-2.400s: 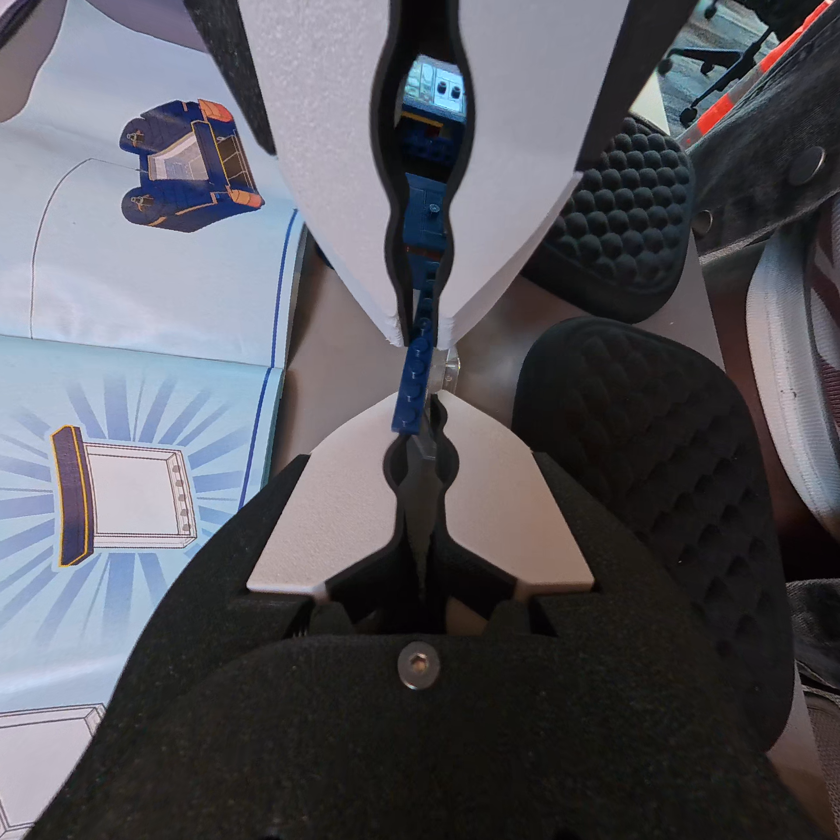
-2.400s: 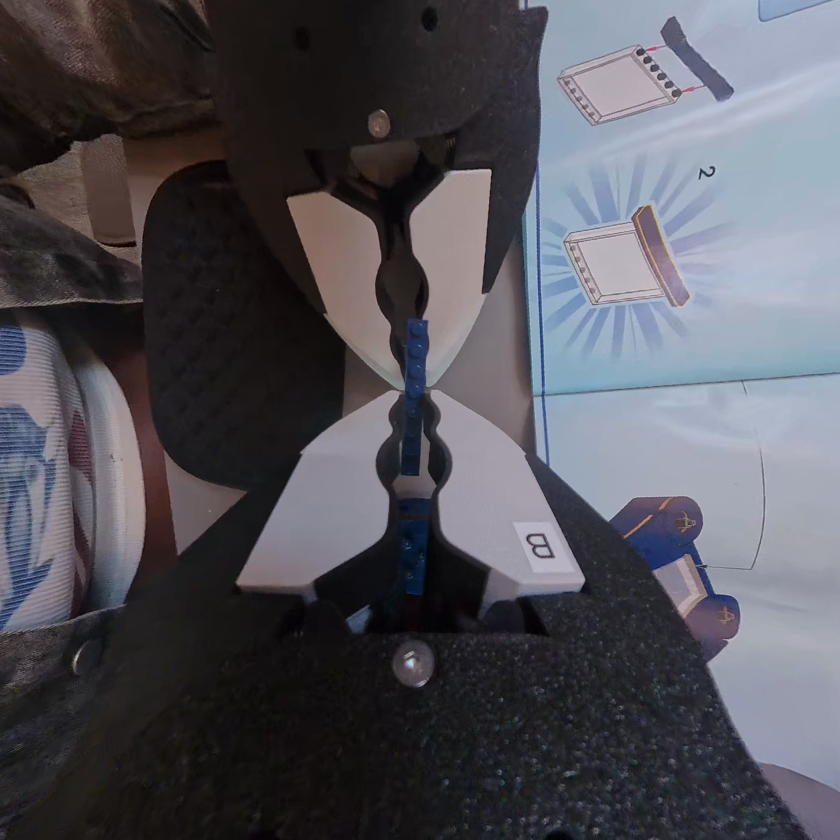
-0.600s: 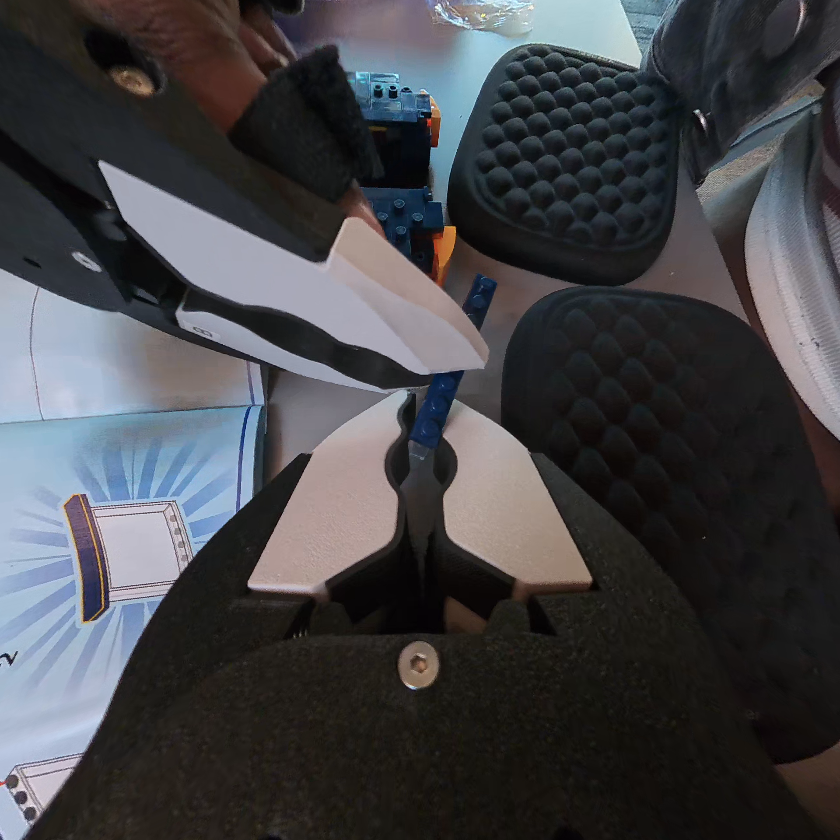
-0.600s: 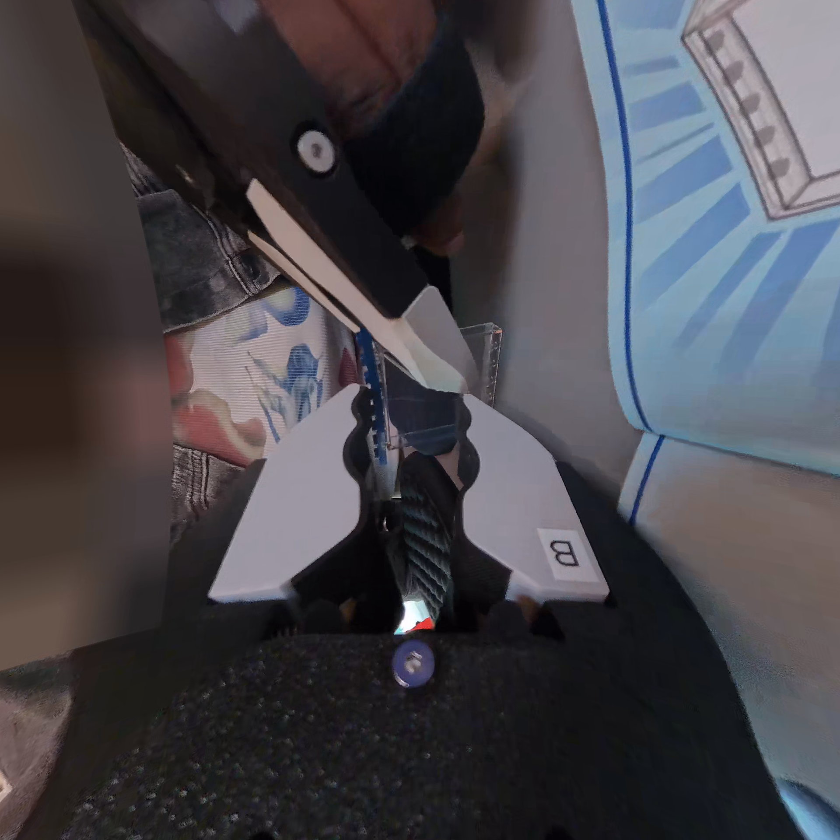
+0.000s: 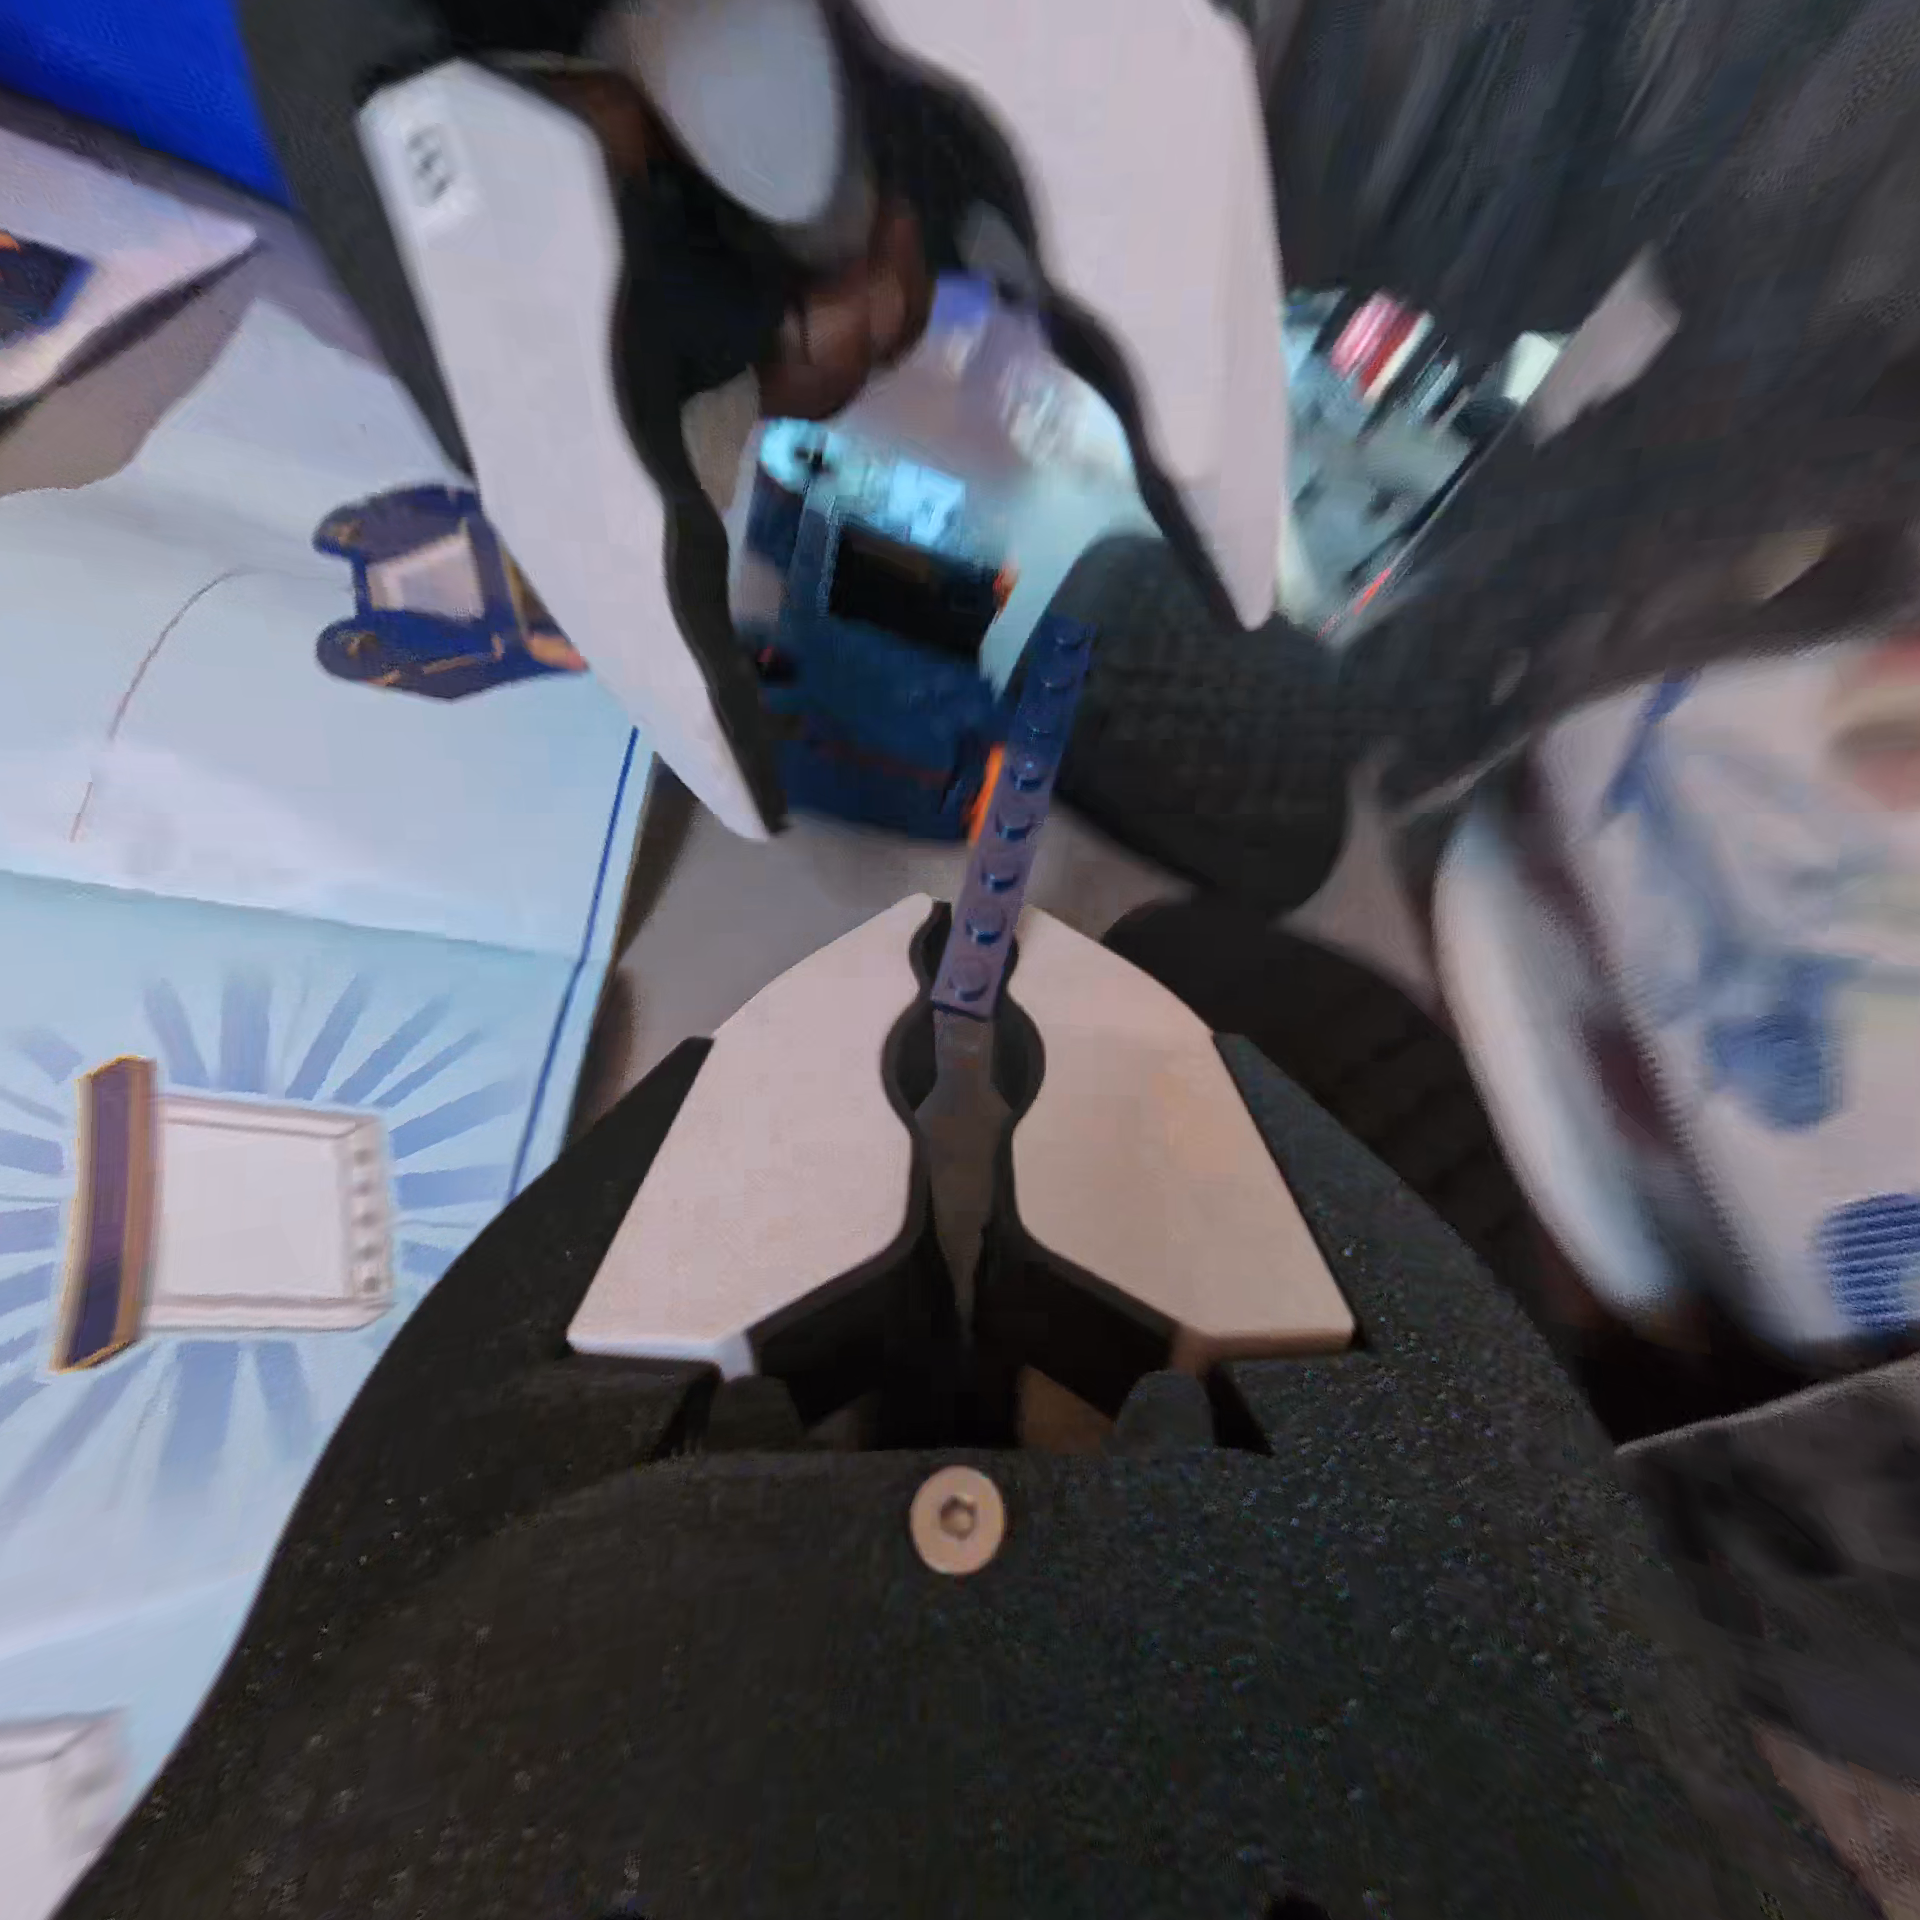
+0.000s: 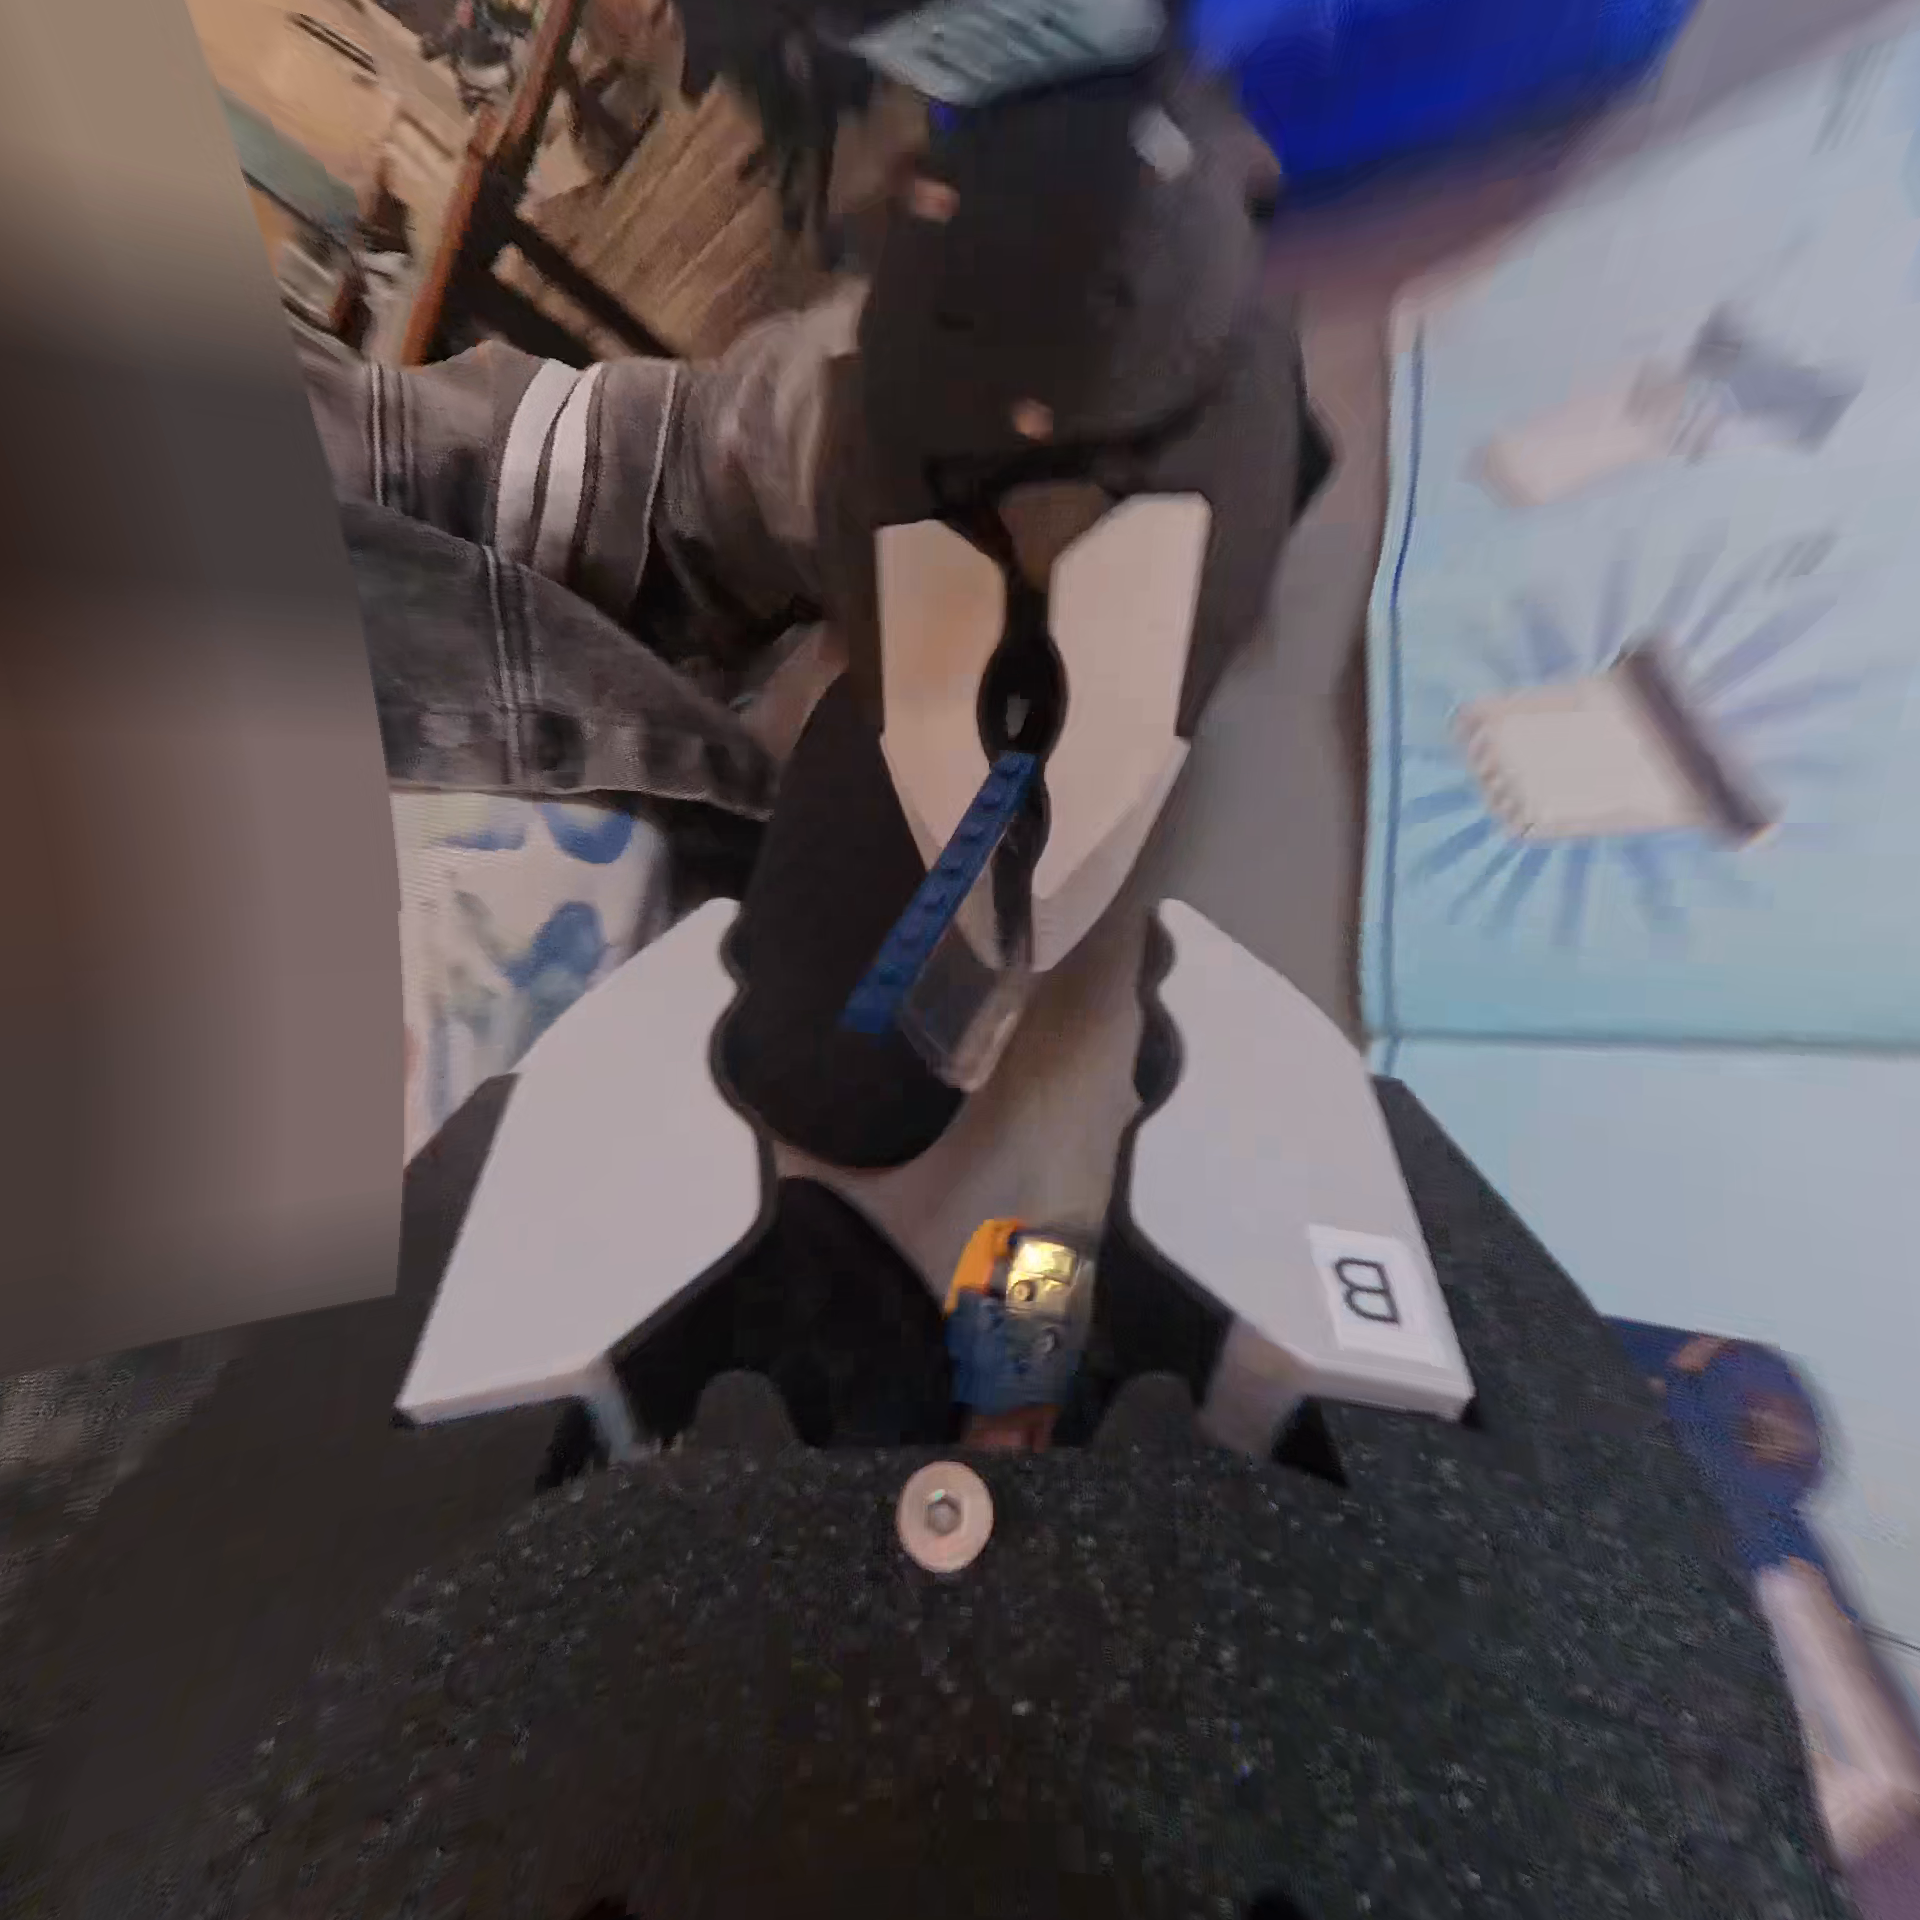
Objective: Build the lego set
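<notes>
Left gripper pinching the plate-and-pane piece, right gripper standing wide open opposite it.

Left wrist view: the left gripper (image 5: pixel 971 935) is clamping tight on the near end of a dark blue studded plate (image 5: pixel 1023 800), which is sticking out past the fingertips, probably presented for the other tool. Beyond the tips, the blue-and-orange model (image 5: pixel 873 675) is sitting on the table beside the instruction booklet (image 5: pixel 260 810). Right wrist view: the right gripper (image 6: pixel 940 1013) is gaping with nothing between its 2 fingers. Only here is a clear pane (image 6: pixel 961 1003) showing, attached along the plate's side, the assembly angling toward the open fingers; motion blur is hiding finer detail.
</notes>
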`<act>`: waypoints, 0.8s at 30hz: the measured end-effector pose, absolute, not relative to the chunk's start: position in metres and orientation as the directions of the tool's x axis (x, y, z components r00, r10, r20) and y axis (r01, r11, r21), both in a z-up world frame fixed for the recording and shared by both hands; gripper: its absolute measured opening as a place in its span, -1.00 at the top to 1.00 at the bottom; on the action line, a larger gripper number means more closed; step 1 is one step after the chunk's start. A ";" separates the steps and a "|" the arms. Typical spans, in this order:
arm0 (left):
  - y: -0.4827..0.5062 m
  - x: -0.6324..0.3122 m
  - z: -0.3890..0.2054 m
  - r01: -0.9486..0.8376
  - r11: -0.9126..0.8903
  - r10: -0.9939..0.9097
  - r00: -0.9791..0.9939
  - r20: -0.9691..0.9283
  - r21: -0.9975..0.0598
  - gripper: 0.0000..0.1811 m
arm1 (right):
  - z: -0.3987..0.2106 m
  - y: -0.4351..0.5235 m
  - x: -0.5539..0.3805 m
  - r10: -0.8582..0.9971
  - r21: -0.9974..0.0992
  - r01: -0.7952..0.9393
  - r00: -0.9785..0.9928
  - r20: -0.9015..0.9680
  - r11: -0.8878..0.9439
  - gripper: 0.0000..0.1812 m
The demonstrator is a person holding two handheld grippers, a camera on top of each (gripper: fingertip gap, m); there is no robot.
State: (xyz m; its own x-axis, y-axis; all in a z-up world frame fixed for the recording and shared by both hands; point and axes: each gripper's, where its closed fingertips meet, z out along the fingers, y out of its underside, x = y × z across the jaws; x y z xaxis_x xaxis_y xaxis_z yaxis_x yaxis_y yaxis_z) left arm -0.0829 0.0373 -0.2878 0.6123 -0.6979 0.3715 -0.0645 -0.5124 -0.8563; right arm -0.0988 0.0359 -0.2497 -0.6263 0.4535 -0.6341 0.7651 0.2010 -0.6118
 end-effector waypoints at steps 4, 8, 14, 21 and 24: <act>0.037 -0.082 -0.249 0.246 -0.559 -0.665 0.436 0.606 -0.791 0.94 | -0.223 0.041 -0.093 0.582 -0.873 0.337 -0.810 -0.078 0.353 -0.24; 0.036 -0.071 -0.235 0.348 -0.656 -0.626 0.246 0.740 -0.670 0.95 | -0.217 0.030 -0.074 0.554 -0.869 0.132 -0.813 0.181 0.477 -0.01; 0.040 -0.056 -0.235 0.320 -0.742 -0.565 0.176 0.806 -0.589 0.95 | -0.218 0.038 -0.063 0.476 -0.766 -0.042 -0.762 0.440 0.641 0.16; 0.047 -0.038 -0.227 0.264 -0.757 -0.574 0.172 0.801 -0.598 0.94 | -0.221 0.050 -0.054 0.475 -0.737 -0.080 -0.717 0.510 0.671 0.31; 0.048 -0.033 -0.203 0.311 -0.672 -0.668 0.138 0.732 -0.672 0.52 | -0.204 0.058 -0.049 0.569 -0.842 -0.118 -0.686 0.453 0.527 0.32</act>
State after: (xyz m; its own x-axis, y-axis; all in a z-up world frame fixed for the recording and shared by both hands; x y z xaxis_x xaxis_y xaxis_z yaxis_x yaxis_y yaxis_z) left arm -0.0329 0.0476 -0.2028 0.1375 -0.6676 0.7317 0.3111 -0.6722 -0.6718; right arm -0.0490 0.0583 -0.2035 -0.6862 0.5693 0.4529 -0.1183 0.5270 -0.8416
